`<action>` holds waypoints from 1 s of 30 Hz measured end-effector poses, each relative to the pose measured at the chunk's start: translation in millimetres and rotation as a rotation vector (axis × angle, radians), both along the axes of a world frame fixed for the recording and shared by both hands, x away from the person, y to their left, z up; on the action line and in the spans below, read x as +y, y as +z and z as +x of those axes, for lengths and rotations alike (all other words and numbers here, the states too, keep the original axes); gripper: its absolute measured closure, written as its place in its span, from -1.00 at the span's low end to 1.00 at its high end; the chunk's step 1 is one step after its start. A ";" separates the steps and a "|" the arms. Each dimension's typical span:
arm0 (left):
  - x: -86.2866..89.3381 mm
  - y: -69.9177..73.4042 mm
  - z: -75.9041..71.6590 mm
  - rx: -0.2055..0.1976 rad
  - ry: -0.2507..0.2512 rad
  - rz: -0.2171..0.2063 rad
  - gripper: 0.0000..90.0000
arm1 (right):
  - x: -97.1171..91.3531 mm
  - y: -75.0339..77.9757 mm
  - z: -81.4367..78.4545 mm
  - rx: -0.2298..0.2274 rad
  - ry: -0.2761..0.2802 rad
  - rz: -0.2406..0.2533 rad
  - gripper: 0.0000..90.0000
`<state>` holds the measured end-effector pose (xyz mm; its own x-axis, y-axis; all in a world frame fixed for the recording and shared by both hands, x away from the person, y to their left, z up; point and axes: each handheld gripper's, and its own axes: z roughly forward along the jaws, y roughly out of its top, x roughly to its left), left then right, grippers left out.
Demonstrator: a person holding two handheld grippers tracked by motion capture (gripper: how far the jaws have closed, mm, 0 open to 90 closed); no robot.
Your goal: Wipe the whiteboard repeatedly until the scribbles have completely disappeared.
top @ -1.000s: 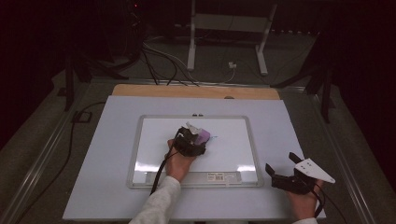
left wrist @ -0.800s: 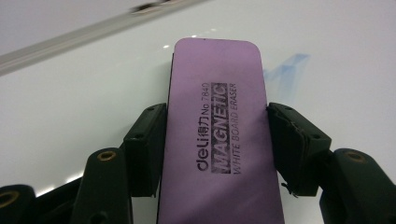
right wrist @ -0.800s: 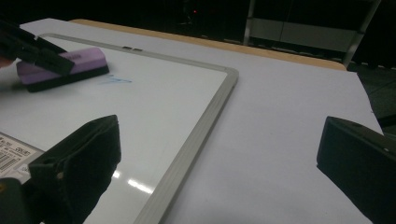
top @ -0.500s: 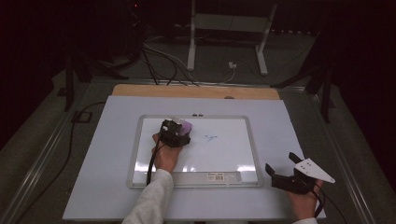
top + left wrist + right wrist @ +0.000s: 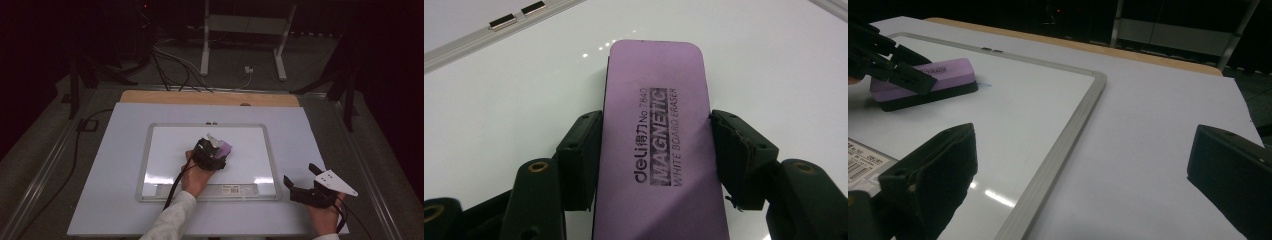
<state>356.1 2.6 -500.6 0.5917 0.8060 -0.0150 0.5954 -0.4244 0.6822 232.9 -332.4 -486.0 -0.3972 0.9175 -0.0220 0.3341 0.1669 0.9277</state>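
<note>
A purple whiteboard eraser printed "MAGNETIC WHITE BOARD ERASER" lies flat on the whiteboard. My left gripper is shut on its two long sides, and both pads press on it. In the high view the left gripper and eraser sit near the middle of the whiteboard. My right gripper rests on the table right of the board's near right corner, open and holding nothing. Its own view looks between the wide jaws at the eraser on the board, with a faint blue smear beside it.
The board lies on a white table sheet with a wooden strip along the far edge. A barcode label sits on the board's near frame. Beyond the table are a metal stand and cables on the floor.
The left gripper slid the eraser left across the board, then back right to the middle. A small blue mark shown half a second ago now lies under or beside the eraser. The right gripper stayed still.
</note>
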 end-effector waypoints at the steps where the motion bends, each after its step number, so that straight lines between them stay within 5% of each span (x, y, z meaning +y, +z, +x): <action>1: 2.2 0.0 2.2 -0.010 0.019 0.011 -0.07 | -0.2 0.0 0.0 0.000 -0.001 0.001 -1.00; 7: 23.8 -0.3 21.8 -0.014 0.161 0.024 -0.07 | -2.0 0.0 0.0 -0.001 -0.004 0.002 -1.00; 10: 25.5 -0.1 27.6 -0.005 0.191 0.020 -0.07 | -1.7 -0.3 0.4 0.000 -0.003 0.001 -1.00; 16: 5.4 0.4 25.2 -0.011 0.147 0.031 -0.07 | 0.0 -0.5 0.8 0.003 0.001 -0.003 -1.00; 24: -19.8 0.7 7.2 -0.019 0.004 0.029 -0.07 | -1.6 -0.3 0.4 0.001 -0.001 0.001 -1.00; 30: -3.7 1.4 21.7 -0.016 0.108 0.050 -0.07 | -1.9 0.1 -0.2 -0.001 -0.003 0.002 -1.00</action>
<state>377.8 -1.1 -499.3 0.5015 0.8644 0.0358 0.6289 -0.3926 0.6711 232.7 -334.3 -485.9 -0.3947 0.9186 -0.0208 0.3336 0.1644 0.9283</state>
